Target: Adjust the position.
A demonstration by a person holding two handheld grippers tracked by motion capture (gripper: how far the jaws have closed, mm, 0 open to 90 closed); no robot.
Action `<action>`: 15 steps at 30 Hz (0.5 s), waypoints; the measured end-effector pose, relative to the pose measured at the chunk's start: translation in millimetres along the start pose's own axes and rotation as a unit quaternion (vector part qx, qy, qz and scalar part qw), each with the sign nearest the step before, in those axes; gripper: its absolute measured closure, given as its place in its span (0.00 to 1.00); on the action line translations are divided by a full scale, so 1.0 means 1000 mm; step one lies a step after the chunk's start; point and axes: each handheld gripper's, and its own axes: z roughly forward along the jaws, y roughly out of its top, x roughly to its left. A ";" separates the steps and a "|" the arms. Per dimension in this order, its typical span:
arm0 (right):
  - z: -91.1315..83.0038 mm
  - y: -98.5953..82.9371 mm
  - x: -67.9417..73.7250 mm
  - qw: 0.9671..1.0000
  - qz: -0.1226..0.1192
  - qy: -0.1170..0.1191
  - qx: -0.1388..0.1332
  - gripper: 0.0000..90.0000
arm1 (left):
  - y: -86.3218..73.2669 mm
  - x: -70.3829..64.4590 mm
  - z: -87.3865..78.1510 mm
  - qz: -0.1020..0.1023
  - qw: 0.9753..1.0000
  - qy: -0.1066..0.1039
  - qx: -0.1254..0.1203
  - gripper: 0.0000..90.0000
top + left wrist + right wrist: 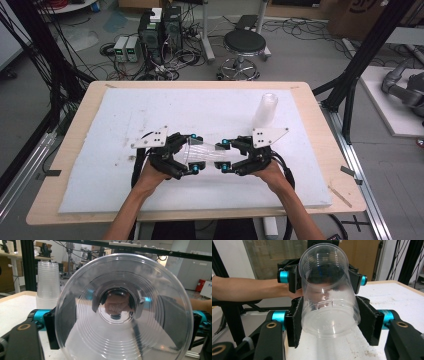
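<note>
A clear plastic cup (205, 151) lies on its side in the air between my two grippers, just above the white mat (125, 115). My left gripper (195, 151) is shut on its wide rim. In the left gripper view I look straight into the cup's mouth (123, 340), with a jaw pressed against each side of the rim. My right gripper (224, 154) is shut on the cup's base (329, 325), its pads (294, 322) tight against both sides. Farther off in the right gripper view, the left gripper (327, 280) holds the rim.
A stack of clear cups (265, 110) stands mouth down at the back right of the mat, and appears again as the stack of cups (48, 285). The mat lies on a wooden table (320, 150). Behind the table are a stool (243, 47), computers and cables on the floor.
</note>
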 end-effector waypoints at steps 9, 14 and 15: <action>0.001 0.000 0.000 1.000 -0.002 0.005 0.002 0.48 | 0.001 0.000 -0.002 0.008 1.000 0.000 0.002 0.28; 0.001 -0.001 0.000 1.000 -0.002 0.006 0.005 0.48 | 0.001 -0.001 -0.001 0.013 1.000 -0.002 0.002 0.33; 0.001 -0.001 0.000 1.000 -0.002 0.006 0.004 0.48 | 0.001 -0.001 -0.002 0.014 1.000 -0.001 0.002 0.33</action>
